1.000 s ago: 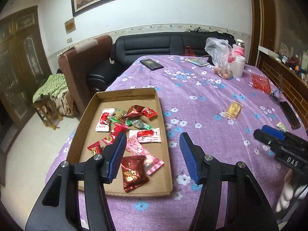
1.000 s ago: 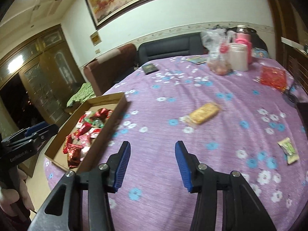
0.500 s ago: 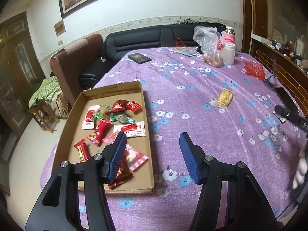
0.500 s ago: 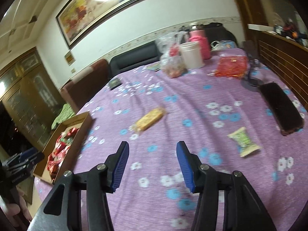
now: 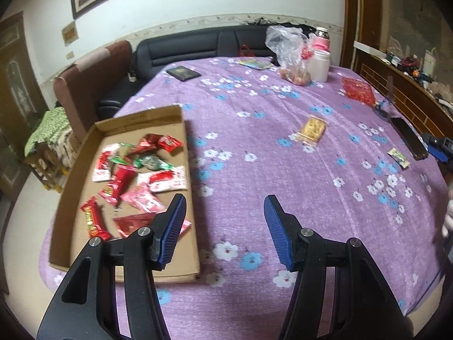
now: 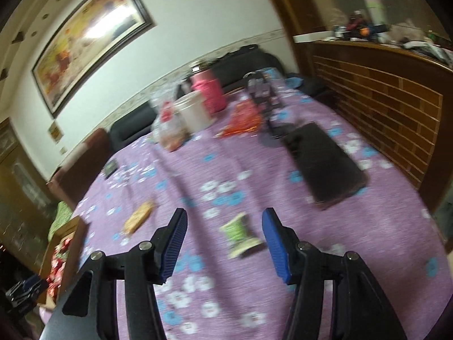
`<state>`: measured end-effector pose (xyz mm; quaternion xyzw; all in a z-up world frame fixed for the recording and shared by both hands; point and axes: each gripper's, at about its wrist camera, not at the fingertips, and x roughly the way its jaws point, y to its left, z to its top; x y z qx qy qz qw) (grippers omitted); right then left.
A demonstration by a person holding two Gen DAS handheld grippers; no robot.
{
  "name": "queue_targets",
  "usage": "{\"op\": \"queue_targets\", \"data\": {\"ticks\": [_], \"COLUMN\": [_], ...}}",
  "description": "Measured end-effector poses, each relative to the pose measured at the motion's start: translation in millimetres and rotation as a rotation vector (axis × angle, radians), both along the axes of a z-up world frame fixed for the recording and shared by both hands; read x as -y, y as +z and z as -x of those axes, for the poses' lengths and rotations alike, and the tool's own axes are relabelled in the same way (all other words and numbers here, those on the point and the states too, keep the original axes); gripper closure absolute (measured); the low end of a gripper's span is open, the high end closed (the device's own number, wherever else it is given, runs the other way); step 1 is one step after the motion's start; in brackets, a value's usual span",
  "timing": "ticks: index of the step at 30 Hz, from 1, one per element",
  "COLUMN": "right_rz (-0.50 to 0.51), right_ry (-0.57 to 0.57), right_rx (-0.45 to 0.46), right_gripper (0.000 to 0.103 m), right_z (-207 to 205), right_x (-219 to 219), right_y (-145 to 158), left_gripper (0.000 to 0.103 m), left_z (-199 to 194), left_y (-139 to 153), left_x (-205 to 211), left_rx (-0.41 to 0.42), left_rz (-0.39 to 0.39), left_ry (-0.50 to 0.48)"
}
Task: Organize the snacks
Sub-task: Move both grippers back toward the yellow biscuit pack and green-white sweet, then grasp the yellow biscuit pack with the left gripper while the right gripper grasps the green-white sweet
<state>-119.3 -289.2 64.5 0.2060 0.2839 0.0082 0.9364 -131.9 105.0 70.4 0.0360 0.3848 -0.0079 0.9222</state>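
A shallow cardboard tray lies at the table's left edge, holding several red, pink and green snack packets. My left gripper is open and empty above the tray's right rim. A yellow snack bar lies mid-table and shows in the right wrist view. A small green packet lies on the cloth between the open fingers of my right gripper; it also shows in the left wrist view. The right gripper is empty and shows at the right edge there.
The table has a purple flowered cloth. A black phone lies beyond the green packet. A red packet, white jar, pink bottle and plastic bag stand at the back right. A dark tablet lies far back.
My right gripper has swung right, from the table's middle to the green packet near the phone. My left gripper has drawn back and right from over the tray. Both stayed open.
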Motion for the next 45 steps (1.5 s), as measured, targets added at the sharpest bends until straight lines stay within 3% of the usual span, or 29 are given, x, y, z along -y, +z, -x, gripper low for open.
{"op": "queue_targets", "data": {"ticks": [6, 12, 17, 20, 23, 30, 32, 35, 38, 40, 45], "right_rz": [0.052, 0.228, 0.241, 0.248, 0.252, 0.197, 0.173, 0.147, 0.139, 0.139, 0.135], "right_ry": [0.005, 0.083, 0.097, 0.105, 0.113, 0.114, 0.116, 0.120, 0.124, 0.125, 0.125], "right_rx": [-0.082, -0.218, -0.237, -0.244, -0.237, -0.220, -0.217, -0.214, -0.214, -0.214, -0.214], "right_gripper": [0.045, 0.045, 0.045, 0.053, 0.072, 0.072, 0.072, 0.072, 0.072, 0.072, 0.072], "right_z": [-22.7, -53.0, -57.4, -59.5, -59.6, -59.2, -60.6, -61.3, -61.9, -61.8, -61.8], "right_x": [3.5, -31.4, -36.4, -36.7, -37.4, -30.5, -27.8, -25.1, -24.5, -24.4, -24.2], "right_y": [-9.1, -31.9, -44.0, -48.7, -48.0, -48.5, -48.8, -49.0, -49.0, -49.1, -49.3], "left_gripper": [0.045, 0.045, 0.045, 0.045, 0.045, 0.046, 0.046, 0.046, 0.046, 0.046, 0.046], "left_z": [-4.2, -6.7, -15.2, -26.7, -47.5, -109.5, -133.7, -168.1, -194.1, -205.2, -222.5], "left_y": [-8.5, -12.2, -11.1, -2.5, 3.3, -7.4, -13.4, -22.1, -24.0, -25.7, -42.4], "left_x": [10.3, 13.5, 15.5, 28.3, 48.3, 104.3, 112.1, 112.9, 113.2, 117.9, 135.2], "left_rx": [-0.030, -0.050, -0.065, -0.058, -0.059, -0.092, -0.125, -0.194, -0.206, -0.210, -0.229], "left_rz": [0.022, 0.031, 0.070, 0.084, 0.119, 0.127, 0.141, 0.227, 0.276, 0.266, 0.141], "left_ry": [-0.042, -0.059, -0.077, -0.120, -0.192, -0.373, -0.376, -0.349, -0.331, -0.334, -0.352]}}
